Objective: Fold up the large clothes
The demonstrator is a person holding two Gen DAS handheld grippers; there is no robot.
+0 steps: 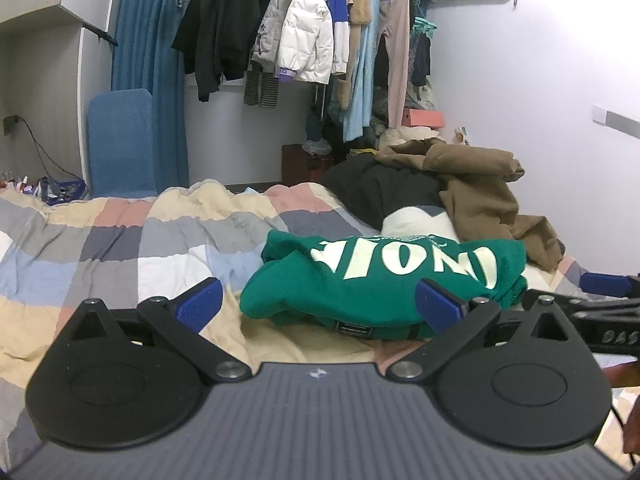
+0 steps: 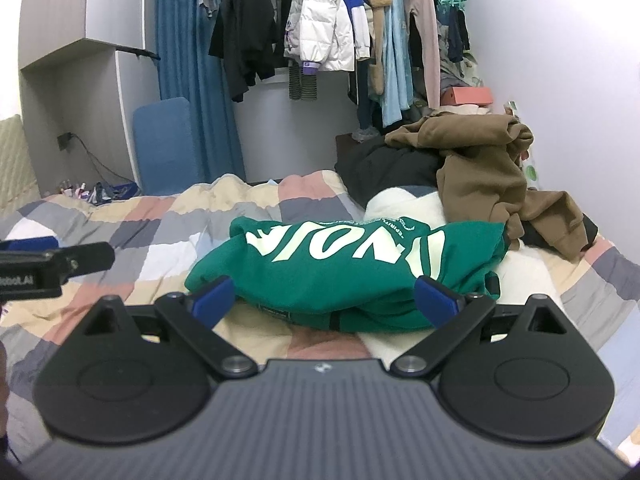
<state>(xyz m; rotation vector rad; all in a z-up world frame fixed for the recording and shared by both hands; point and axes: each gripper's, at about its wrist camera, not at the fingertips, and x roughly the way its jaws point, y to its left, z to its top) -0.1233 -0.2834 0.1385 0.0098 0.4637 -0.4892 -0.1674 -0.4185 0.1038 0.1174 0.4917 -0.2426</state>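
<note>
A green sweatshirt [image 1: 384, 280] with pale letters lies folded in a thick bundle on the checked quilt [image 1: 120, 240]. It also shows in the right wrist view [image 2: 352, 276]. My left gripper [image 1: 318, 306] is open and empty, just in front of the bundle's near left part. My right gripper [image 2: 326, 304] is open and empty, its fingers either side of the bundle's near edge. The right gripper's finger [image 1: 604, 284] shows at the far right of the left wrist view. The left gripper's finger [image 2: 52, 256] shows at the left of the right wrist view.
A heap of brown [image 1: 480, 184], black [image 1: 380, 188] and white [image 1: 416, 216] clothes lies behind the green bundle. Clothes hang on a rail [image 1: 304, 24] at the back wall. A blue chair back [image 1: 120, 144] stands beyond the bed on the left.
</note>
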